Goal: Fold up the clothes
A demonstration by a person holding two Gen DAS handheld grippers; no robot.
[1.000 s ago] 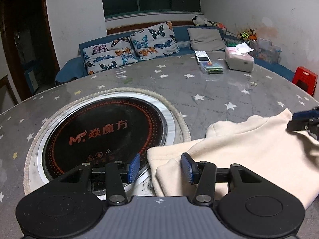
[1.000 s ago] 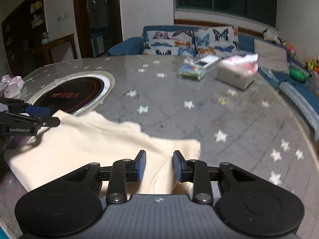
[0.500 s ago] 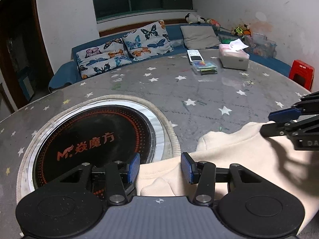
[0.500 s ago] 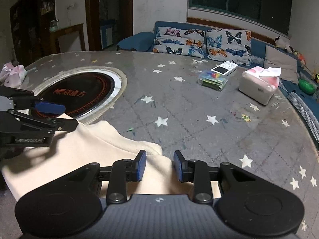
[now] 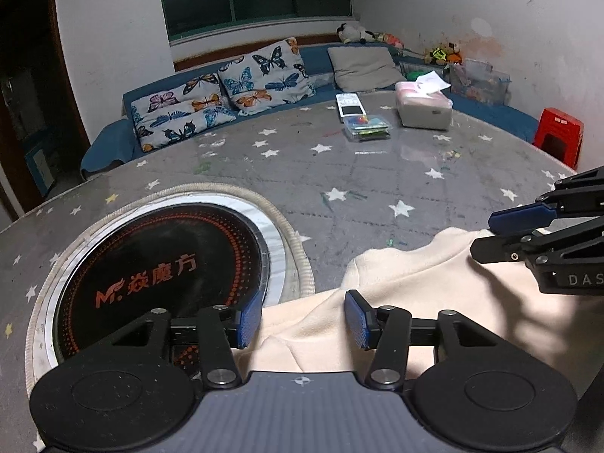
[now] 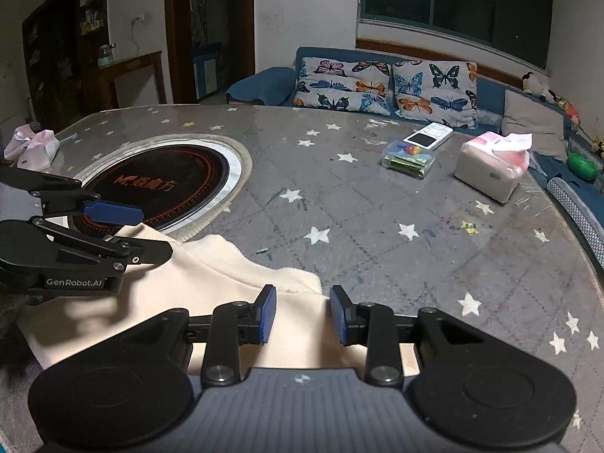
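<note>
OK, left wrist view: the left gripper (image 5: 302,319) was opening, jaws parted with the cream garment (image 5: 415,294) bunched between the blue pads but not pinched, the black induction hob (image 5: 158,279) just to its left and the right gripper (image 5: 487,236) off to the right, over the cloth's far edge. Right wrist view: the right gripper (image 6: 302,315) sat with jaws apart, gripping nothing, garment (image 6: 211,275) lying under and between the pads on the star-print table (image 6: 377,207), left gripper (image 6: 151,234) to its left over the same cloth, tissue box (image 6: 490,168) well ahead to the right.
</note>
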